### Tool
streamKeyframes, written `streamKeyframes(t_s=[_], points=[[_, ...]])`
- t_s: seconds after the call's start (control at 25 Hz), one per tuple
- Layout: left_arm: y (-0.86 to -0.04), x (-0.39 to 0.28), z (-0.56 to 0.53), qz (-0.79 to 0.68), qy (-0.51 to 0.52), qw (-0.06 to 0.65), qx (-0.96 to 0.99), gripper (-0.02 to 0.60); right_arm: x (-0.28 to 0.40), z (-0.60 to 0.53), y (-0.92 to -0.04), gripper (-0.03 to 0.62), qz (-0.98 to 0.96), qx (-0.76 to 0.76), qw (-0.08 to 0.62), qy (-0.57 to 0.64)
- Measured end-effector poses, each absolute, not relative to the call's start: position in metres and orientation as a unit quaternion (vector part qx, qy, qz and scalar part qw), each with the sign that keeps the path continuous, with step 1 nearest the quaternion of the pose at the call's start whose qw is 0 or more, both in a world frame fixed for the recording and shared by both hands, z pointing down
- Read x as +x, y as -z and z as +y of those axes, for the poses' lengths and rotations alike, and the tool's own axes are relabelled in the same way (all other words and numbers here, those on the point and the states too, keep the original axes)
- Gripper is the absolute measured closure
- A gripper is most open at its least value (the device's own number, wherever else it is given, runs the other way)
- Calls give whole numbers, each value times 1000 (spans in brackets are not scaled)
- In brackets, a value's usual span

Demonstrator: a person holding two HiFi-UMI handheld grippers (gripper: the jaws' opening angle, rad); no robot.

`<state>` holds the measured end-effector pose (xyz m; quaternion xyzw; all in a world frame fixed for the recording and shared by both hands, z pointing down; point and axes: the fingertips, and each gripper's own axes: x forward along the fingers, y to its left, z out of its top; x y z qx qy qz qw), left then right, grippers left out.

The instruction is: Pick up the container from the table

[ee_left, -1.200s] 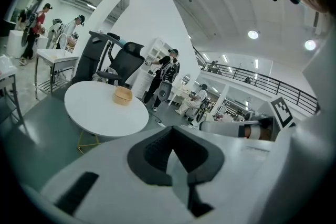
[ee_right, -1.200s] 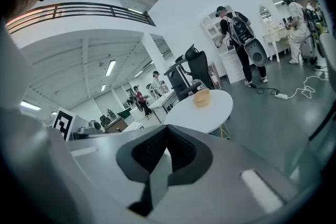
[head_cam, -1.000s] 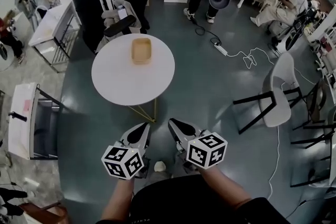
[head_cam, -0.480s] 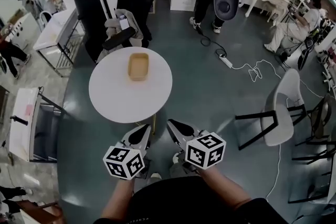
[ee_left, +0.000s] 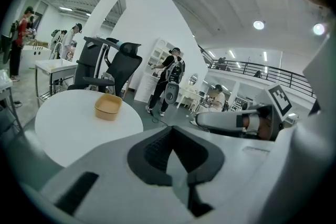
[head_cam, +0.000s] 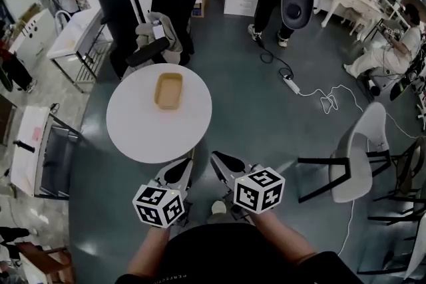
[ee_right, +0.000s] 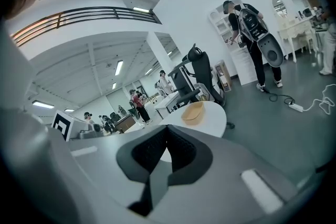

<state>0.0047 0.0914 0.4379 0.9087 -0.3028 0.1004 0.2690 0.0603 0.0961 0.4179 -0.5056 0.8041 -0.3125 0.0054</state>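
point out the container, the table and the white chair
container [head_cam: 168,90], head view, middle of its floor
table [head_cam: 152,133], head view, bare top near its front edge
chair [head_cam: 347,173], head view, its white seat

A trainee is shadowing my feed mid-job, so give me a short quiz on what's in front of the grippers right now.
1. Where does the tan container sit? A) on the round white table B) on the floor C) on the white chair
2. True or false: the left gripper is shut on the container.
3. Fill in: the right gripper has its jaws ____, with nothing between them.
Key: 1 A; 2 false, it is shut but empty, apart from the container; 3 shut.
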Motion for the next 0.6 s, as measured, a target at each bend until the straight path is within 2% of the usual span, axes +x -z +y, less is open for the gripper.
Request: streamKeyframes(t_s=[0.24,0.6], points=[[-442,26,82,-322,-101,263,904,588,82,84,-427,594,811,-493,3,316],[-447,17,60,-352,-105,269,890,588,81,69,-430,594,817,-477,-4,324]])
